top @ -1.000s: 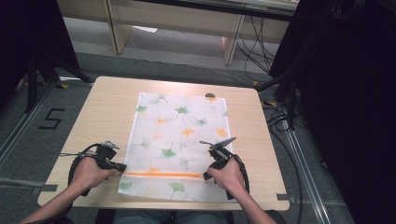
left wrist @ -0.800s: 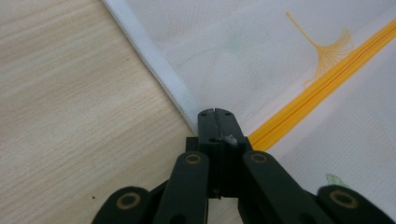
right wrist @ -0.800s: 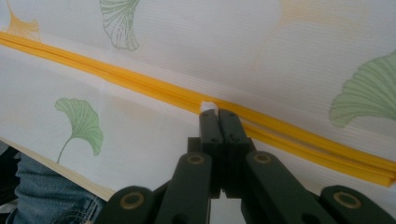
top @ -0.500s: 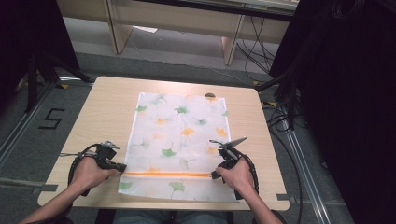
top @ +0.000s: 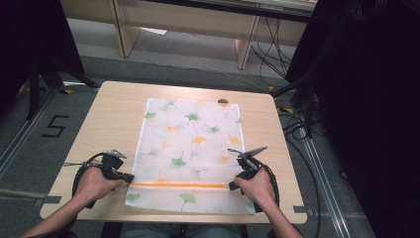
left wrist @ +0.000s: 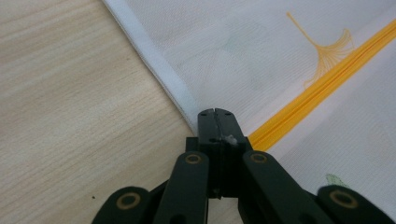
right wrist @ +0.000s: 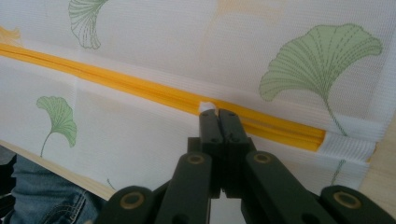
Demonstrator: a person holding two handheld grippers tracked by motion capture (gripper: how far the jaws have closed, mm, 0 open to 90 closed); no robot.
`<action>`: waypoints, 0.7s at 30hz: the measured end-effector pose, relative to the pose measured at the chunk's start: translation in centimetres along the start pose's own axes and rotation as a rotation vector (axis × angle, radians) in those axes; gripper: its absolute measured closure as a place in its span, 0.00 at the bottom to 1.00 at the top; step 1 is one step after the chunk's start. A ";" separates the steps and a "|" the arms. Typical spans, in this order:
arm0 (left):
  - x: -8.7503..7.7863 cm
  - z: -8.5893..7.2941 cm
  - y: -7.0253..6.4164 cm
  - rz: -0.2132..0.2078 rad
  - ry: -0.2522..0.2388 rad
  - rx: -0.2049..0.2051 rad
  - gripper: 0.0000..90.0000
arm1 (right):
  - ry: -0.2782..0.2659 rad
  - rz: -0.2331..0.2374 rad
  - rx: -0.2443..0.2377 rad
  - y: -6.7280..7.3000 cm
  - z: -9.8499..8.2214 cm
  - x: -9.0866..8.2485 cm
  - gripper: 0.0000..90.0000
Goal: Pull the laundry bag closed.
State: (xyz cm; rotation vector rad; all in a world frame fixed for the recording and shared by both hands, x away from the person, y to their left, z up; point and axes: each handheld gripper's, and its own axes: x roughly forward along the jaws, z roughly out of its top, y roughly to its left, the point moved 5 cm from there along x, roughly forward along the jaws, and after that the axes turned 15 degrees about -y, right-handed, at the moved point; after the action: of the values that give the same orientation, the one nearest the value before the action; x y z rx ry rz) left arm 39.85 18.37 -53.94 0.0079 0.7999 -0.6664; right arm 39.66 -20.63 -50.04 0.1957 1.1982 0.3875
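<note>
The left gripper (top: 128, 177), jaws fully closed, rests at the left hem of the mesh bag (top: 190, 148), lying flat on the table (top: 109, 114). The right gripper (right wrist: 218, 113), jaws closed, pinches a small white tab on the orange zipper (right wrist: 140, 91).

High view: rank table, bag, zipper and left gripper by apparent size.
1. Table
2. Bag
3. Zipper: long but thin; against the left gripper it is too close to rank.
</note>
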 end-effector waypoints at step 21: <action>0.0 0.0 0.0 0.001 -0.001 -0.004 1.00 | -0.025 -0.037 0.055 -3.1 -0.1 -1.8 1.00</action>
State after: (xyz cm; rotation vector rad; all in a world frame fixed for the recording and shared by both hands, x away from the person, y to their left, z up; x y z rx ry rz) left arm 39.85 18.36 -53.95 0.0043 0.8001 -0.6639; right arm 39.61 -24.17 -49.62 0.2250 1.1870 0.3192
